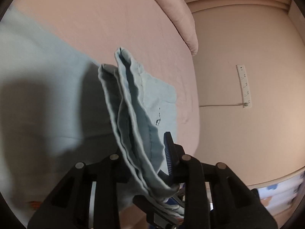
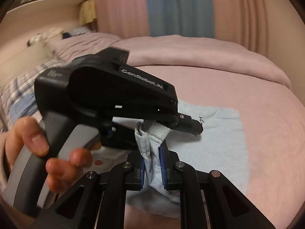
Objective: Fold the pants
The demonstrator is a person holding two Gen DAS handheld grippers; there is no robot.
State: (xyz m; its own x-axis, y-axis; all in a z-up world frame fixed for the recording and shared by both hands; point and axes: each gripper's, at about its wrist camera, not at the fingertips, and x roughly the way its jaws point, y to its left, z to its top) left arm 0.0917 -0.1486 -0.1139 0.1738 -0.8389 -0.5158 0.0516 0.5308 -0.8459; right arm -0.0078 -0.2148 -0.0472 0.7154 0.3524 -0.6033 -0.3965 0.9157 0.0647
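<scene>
Right gripper [image 2: 153, 167], bottom centre: blue pads clamped on a bunched fold of light blue pants [image 2: 219, 133], the rest spread on the pink bed [image 2: 266, 143]. Left gripper [image 2: 188, 125], centre frame: black body, fingers closed on the same fold just above. Hand [image 2: 38, 148], lower left, on its grey handle. Curtains [image 2: 179, 7] along the top

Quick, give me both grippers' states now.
Left gripper: shut on the pants.
Right gripper: shut on the pants, beside the left gripper.
</scene>
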